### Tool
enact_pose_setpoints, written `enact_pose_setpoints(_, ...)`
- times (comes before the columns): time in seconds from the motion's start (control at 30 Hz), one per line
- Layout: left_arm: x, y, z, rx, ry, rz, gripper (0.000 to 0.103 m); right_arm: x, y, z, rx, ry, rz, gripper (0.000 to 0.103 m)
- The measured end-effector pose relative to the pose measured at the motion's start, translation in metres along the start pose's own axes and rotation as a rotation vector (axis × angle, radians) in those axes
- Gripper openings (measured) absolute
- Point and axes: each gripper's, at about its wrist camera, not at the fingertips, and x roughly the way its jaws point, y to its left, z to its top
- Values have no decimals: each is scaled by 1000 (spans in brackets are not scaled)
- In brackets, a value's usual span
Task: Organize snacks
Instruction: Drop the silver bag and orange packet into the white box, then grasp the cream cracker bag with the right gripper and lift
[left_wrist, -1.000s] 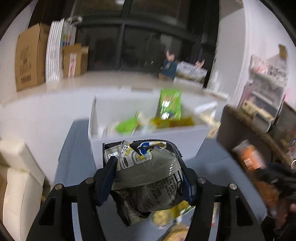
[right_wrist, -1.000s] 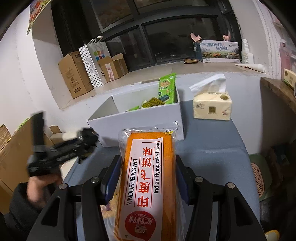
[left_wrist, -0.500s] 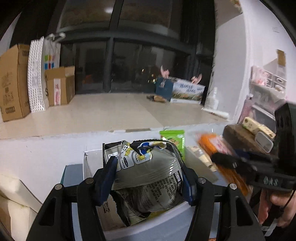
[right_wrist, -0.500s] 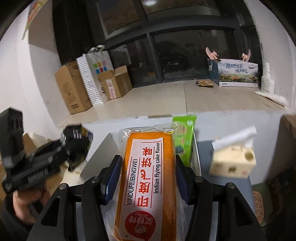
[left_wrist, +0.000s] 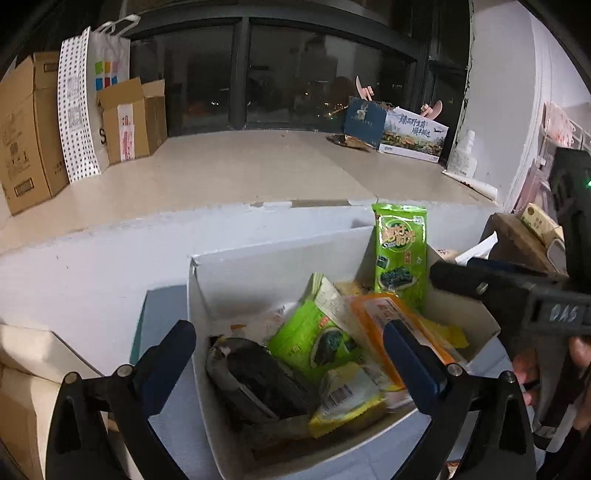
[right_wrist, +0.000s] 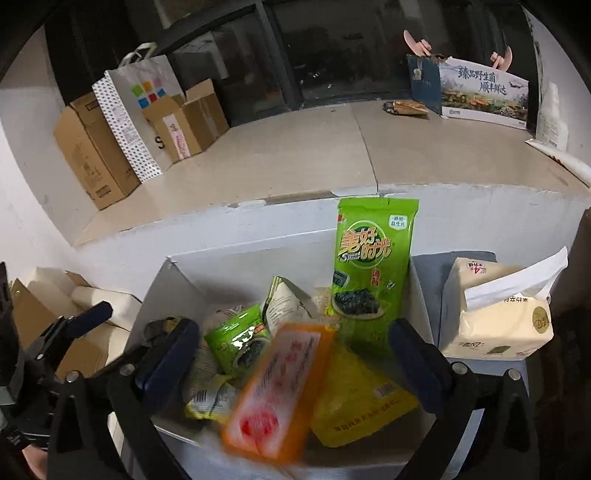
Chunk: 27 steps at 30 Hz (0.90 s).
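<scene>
Both tools hung over the white box (left_wrist: 280, 258), jaws opening with nothing gripped. The orange cake pack (right_wrist: 277, 391) (too blurry to read) sat between the right tool's (right_wrist: 295, 362) jaws, inside the box. The left tool (left_wrist: 291, 365) hid part of a dark snack bag (left_wrist: 255, 380).

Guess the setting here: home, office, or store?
Likely a lived-in home corner: cardboard boxes and a paper shopping bag on a wide window ledge, a tissue pack beside the white snack box.
</scene>
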Motion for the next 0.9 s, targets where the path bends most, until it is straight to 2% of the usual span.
enact_pose_setpoints(0.13, -12, -6, -2, 5, -16, -12, 103, -26, 0, -2, 16, -43, 41, 103)
enact_pose_setpoints(0.27, -40, -16, -5, 19, -55, -67, 103, -61, 8, -11, 3, -100, 99, 103)
enact_pose_setpoints(0.43, -100, -37, -26, 84, -185, -83, 103, -123, 20, -51, -99, -207, 170, 103)
enact_pose_setpoints(0.57, -142, -53, -52, 101, -247, -103, 103, -146, 16, -83, -102, -173, 234, 103)
enact_pose_setpoints(0.7, -169, -64, -77, 110, -273, -129, 103, -168, 8, -117, -118, -189, 220, 103)
enact_pose_setpoints(0.77, -175, -70, -94, 124, -261, -131, 103, -177, 5, -133, -137, -193, 207, 103)
enact_pose_setpoints(0.9, -183, -71, -128, 70, -237, -185, 103, -195, 0, -174, -142, -225, 193, 103)
